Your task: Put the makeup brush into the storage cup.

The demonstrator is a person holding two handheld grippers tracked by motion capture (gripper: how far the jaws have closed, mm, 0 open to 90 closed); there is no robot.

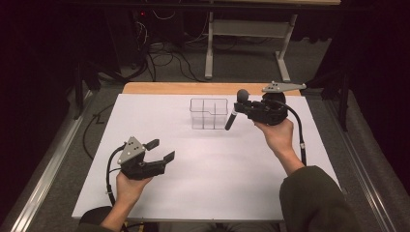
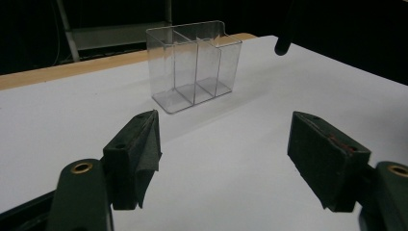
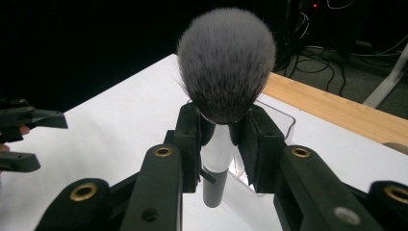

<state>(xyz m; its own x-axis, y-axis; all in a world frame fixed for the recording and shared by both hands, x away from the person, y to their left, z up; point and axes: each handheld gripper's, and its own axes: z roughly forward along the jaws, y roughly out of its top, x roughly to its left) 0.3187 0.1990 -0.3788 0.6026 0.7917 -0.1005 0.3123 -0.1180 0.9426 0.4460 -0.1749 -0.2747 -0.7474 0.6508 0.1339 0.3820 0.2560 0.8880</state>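
Jaws of the right gripper pinch the makeup brush bristles-up, handle hanging free just beside the clear organizer, probably to drop it in, while the left gripper waits spread over the bench.

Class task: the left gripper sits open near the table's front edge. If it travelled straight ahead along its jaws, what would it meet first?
Probably the clear divided organizer: the left gripper looks along its open jaws almost straight at it, with bare white table between. Depth is uncertain, so it might pass just beside it.
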